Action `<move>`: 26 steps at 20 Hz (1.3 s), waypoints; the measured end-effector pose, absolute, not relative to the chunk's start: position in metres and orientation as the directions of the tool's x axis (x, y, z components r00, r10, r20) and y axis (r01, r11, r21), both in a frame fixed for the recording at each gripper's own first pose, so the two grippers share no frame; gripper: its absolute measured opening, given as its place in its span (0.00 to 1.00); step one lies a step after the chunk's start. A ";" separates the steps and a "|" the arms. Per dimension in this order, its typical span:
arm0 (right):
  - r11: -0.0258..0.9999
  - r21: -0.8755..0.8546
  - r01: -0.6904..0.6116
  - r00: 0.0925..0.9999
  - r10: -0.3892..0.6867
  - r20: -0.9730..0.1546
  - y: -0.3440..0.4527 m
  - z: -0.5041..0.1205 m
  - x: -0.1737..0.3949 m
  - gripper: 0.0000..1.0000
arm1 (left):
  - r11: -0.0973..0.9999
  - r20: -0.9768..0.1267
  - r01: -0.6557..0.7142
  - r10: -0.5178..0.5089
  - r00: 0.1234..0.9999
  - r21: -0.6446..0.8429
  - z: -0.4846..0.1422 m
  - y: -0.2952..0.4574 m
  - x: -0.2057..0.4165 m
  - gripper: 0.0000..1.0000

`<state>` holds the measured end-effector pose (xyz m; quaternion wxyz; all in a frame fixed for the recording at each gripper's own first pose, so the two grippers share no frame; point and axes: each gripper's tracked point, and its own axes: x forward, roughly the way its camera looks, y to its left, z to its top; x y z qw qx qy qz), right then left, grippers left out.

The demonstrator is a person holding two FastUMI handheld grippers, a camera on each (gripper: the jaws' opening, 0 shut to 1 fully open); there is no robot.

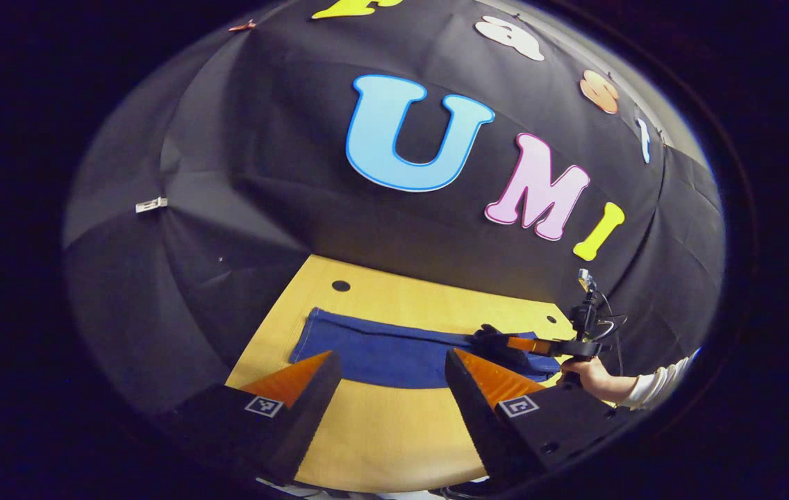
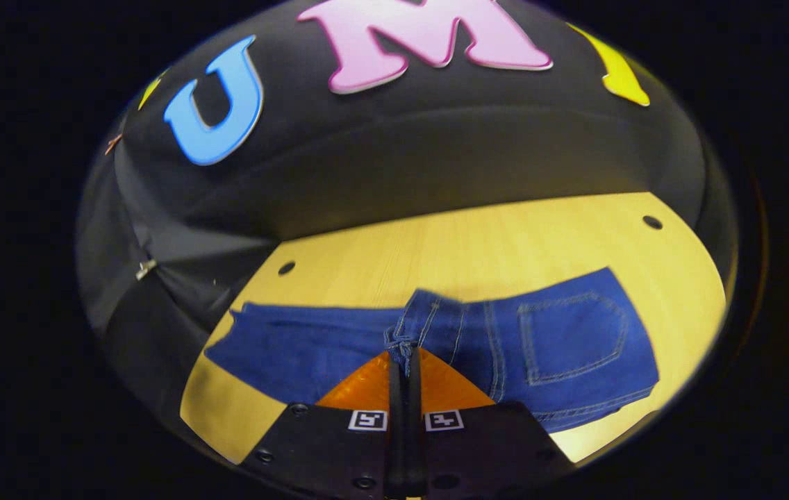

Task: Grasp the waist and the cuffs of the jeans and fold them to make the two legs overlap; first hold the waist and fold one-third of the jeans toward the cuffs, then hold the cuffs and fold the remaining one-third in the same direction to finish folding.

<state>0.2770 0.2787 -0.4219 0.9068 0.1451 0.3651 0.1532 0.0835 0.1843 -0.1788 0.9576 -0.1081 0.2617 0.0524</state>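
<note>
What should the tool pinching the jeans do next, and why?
Probably carry that pinched fold further along the leg towards the cuffs. The right tool is shut on a bunched edge of the blue denim jeans, while the left tool hangs open over the yellow wooden table, holding nothing.

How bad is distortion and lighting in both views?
Left gripper view: heavy fisheye, table edge bows, jeans sharp, evenly lit. Right gripper view: same bowing, jeans stitching crisp, soft shadow behind the lifted fold, right tongs slightly soft up close.
</note>
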 end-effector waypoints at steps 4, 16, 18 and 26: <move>0.903 0.377 -0.207 0.591 0.423 -0.687 0.285 -0.458 0.255 0.05 | 0.956 -0.600 -0.225 0.068 0.797 -0.190 -0.210 0.191 0.092 0.96; 0.869 0.342 -0.358 0.685 0.493 -0.536 0.176 -0.338 0.252 0.90 | 0.909 -0.897 -0.393 0.054 0.438 -0.137 -0.324 0.289 0.177 0.96; 0.891 0.329 -0.313 0.707 0.450 -0.545 0.134 -0.333 0.248 0.90 | 0.916 -0.939 -0.396 0.075 0.336 -0.068 -0.342 0.300 0.189 0.97; 0.952 0.268 -0.147 0.727 0.288 -0.624 0.015 -0.353 0.208 0.90 | 0.926 -0.990 -0.365 0.128 0.064 0.096 -0.429 0.319 0.219 0.93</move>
